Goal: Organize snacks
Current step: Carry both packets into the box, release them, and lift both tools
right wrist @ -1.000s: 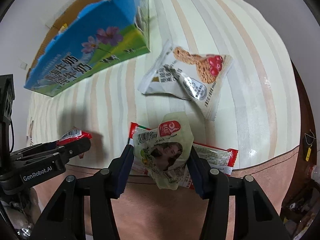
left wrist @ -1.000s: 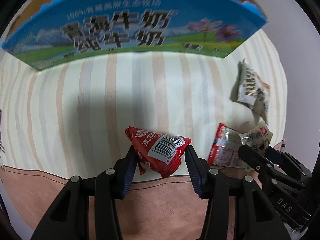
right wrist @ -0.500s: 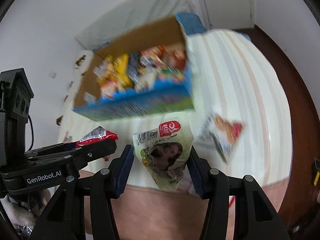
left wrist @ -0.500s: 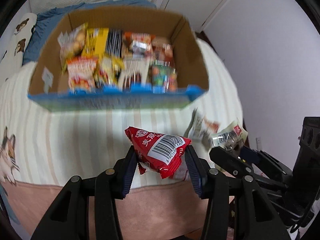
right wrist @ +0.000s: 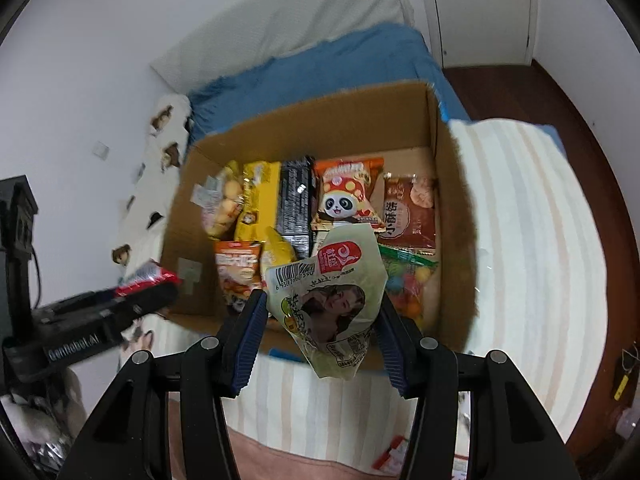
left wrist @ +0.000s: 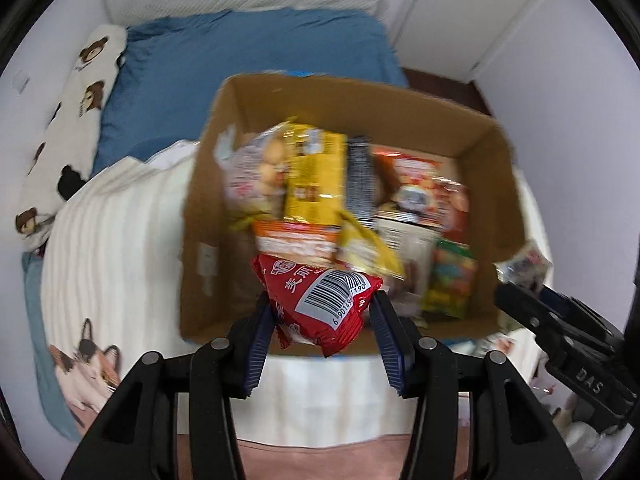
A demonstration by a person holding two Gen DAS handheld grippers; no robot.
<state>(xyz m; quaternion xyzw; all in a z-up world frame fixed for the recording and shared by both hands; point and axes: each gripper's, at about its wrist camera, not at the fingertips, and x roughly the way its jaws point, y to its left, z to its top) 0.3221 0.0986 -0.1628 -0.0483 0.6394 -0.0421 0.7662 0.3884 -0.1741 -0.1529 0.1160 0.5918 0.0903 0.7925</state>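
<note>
My left gripper [left wrist: 320,320] is shut on a red snack packet [left wrist: 320,304] with a white barcode and holds it above the near edge of an open cardboard box [left wrist: 360,92]. My right gripper [right wrist: 320,320] is shut on a pale green snack packet [right wrist: 328,300] with a red logo, also above the box's near edge [right wrist: 452,200]. The box holds several snack packets standing in rows. The right gripper with its packet shows at the right of the left wrist view [left wrist: 560,328]; the left gripper shows at the left of the right wrist view [right wrist: 112,312].
The box sits on a striped cream cloth [right wrist: 540,260] on a bed with a blue blanket [left wrist: 240,52] and a bear-print pillow [left wrist: 72,120]. A cat-print cloth [left wrist: 88,368] lies at the left. A red packet [right wrist: 392,456] lies near the bottom edge.
Both grippers rose from the cloth with their packets and moved forward over the box. The view went from the box's printed side to its open top.
</note>
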